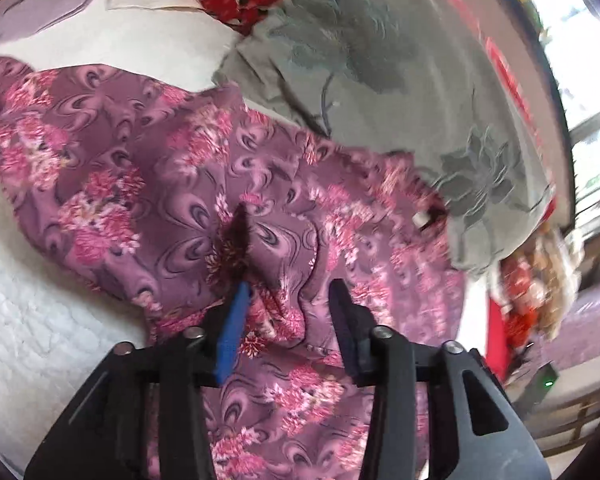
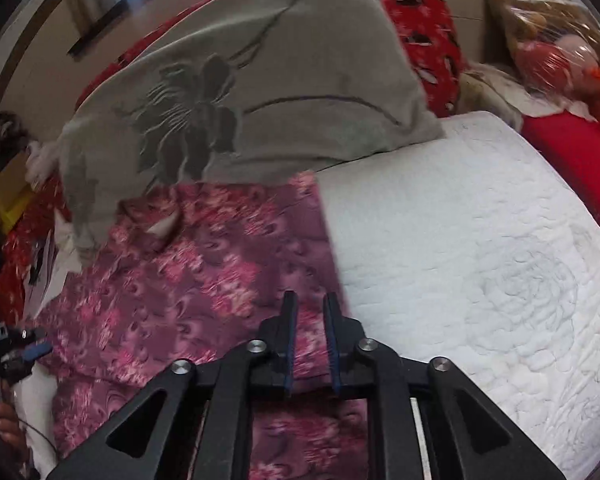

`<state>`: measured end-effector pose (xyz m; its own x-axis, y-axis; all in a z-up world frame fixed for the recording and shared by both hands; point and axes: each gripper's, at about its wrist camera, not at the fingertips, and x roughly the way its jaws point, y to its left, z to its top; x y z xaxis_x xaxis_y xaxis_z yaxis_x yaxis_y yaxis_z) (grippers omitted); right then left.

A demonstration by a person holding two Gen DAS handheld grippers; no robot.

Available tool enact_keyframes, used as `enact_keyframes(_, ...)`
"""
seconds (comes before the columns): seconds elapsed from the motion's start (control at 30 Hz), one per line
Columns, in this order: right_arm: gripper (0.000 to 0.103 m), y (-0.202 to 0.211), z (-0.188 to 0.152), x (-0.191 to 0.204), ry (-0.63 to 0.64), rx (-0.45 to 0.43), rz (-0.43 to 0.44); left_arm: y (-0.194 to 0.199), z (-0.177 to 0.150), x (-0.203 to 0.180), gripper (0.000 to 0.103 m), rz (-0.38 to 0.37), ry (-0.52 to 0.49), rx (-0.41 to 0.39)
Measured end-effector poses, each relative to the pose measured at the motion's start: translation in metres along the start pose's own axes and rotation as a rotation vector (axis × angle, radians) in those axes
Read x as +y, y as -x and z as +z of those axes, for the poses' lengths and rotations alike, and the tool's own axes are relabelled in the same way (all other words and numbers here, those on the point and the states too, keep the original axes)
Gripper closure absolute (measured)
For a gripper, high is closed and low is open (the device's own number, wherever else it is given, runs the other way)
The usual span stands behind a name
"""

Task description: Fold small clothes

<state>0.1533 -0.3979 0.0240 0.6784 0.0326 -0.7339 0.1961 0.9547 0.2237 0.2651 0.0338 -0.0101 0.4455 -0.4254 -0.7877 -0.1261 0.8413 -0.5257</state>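
Left wrist: left gripper [image 1: 290, 286] parted over purple floral garment [image 1: 140, 168]; right gripper [image 2: 311, 299] narrow, seemingly empty.

A white quilted bedspread [image 2: 480, 248] covers the bed, its stitching forming swirls. A grey pillow [image 2: 260, 92] with a dark flower pattern lies at its far edge, with red patterned fabric [image 2: 424, 36] behind it. A clear-wrapped bundle [image 2: 552, 40] sits in the far right corner.
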Motion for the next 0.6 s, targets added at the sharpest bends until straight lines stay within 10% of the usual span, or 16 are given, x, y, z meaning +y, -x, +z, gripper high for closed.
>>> enact_keyframes(0.13, 0.081, -0.039, -0.024, 0.016, 0.062, 0.165, -0.077, -0.031, -0.002, 0.003, 0.064, 0.095, -0.046, 0.071)
enact_keyframes(0.2, 0.079, -0.027, -0.024, 0.032, 0.093, 0.095, -0.115, -0.019, 0.000, 0.004, 0.064, 0.054, -0.036, 0.064)
enact_keyframes(0.4, 0.078, -0.023, -0.017, 0.125, 0.194, 0.057, 0.060, 0.059, 0.034, 0.056, 0.059, -0.051, 0.061, -0.058)
enact_keyframes(0.6, 0.077, -0.065, -0.039, 0.226, 0.334, 0.126, 0.128, 0.124, 0.073, 0.160, 0.054, 0.061, 0.226, -0.190)
